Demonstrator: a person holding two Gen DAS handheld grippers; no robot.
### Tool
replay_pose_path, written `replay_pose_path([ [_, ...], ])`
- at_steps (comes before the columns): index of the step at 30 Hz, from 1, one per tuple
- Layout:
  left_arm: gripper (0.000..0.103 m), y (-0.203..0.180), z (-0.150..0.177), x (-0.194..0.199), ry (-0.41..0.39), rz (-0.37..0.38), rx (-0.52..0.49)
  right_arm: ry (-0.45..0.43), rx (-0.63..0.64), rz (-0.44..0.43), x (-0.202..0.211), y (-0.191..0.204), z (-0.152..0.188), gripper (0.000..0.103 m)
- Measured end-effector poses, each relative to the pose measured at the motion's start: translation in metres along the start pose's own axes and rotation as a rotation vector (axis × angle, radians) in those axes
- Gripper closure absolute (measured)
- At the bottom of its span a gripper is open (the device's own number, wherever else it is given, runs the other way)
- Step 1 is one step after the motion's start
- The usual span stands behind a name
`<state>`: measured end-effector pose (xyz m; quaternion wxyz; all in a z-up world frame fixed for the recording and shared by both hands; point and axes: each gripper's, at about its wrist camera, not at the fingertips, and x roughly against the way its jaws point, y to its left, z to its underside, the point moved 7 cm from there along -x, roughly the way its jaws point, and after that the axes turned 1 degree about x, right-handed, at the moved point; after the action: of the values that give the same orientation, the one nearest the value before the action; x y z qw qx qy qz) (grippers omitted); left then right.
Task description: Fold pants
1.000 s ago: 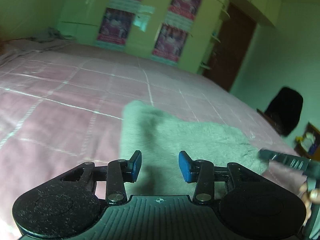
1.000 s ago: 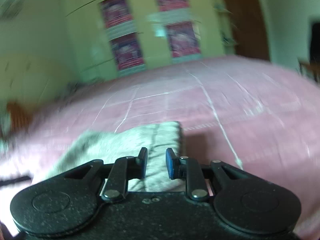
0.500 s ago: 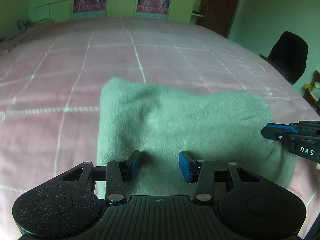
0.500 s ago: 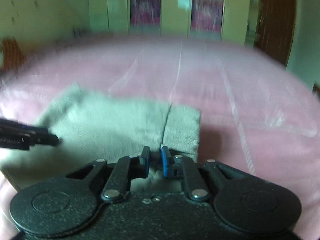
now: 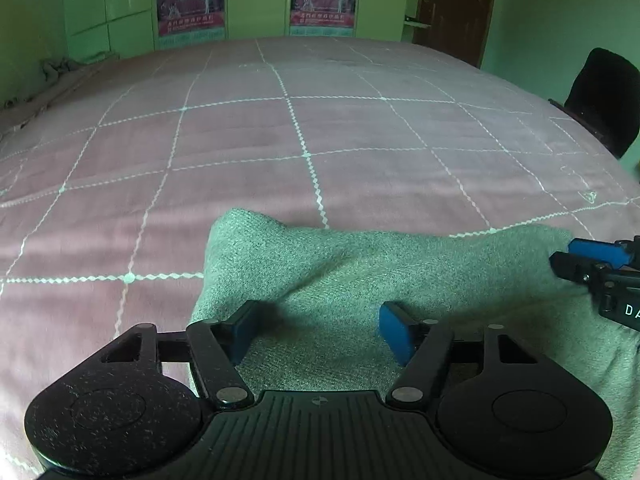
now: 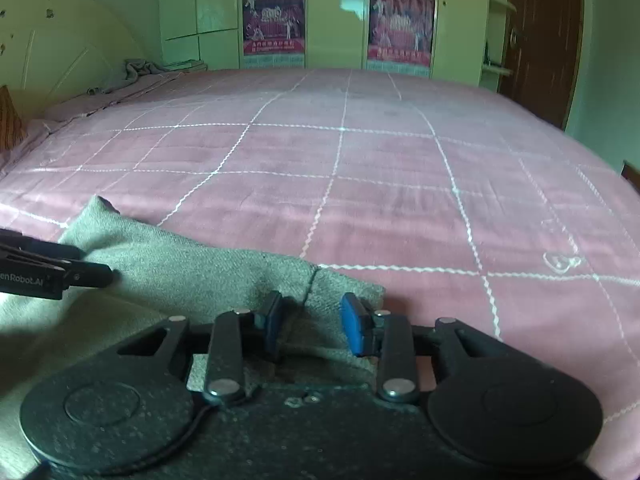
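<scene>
Folded grey-green pants (image 5: 380, 276), a nubbly knit, lie on the pink quilted bedspread (image 5: 280, 128) at 6 o'clock. Left gripper (image 5: 320, 330) and right gripper (image 6: 314, 326) both gape over the cloth. Legible side lettering: "en Robot.AI".

Spread left tongs (image 5: 322, 330) over grey pants (image 5: 400, 276)

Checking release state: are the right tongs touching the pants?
Cannot tell. In the right wrist view the right tongs stand open over the pants, cloth showing between the pads; no view plainly shows contact or a gap.
</scene>
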<state>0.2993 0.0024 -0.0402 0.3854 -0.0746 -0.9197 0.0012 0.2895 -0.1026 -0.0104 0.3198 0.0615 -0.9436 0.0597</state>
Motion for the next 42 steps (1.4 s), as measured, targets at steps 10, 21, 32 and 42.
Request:
replay_pose_path([
  [10, 0.036, 0.000, 0.004, 0.020, 0.004, -0.010, -0.029, 0.021, 0.022, 0.011, 0.010, 0.001, -0.001, 0.056],
  [21, 0.017, 0.071, 0.047, 0.071, -0.009, 0.125, 0.115, 0.006, -0.304, -0.224, 0.069, -0.056, 0.020, 0.031],
  [32, 0.038, 0.072, 0.072, 0.056, 0.061, 0.359, 0.304, -0.060, -0.531, -0.337, 0.089, -0.092, 0.033, 0.043],
  [42, 0.038, 0.063, 0.081, 0.046, 0.073, 0.473, 0.400, 0.131, -0.590, -0.396, 0.059, -0.066, 0.065, 0.049],
])
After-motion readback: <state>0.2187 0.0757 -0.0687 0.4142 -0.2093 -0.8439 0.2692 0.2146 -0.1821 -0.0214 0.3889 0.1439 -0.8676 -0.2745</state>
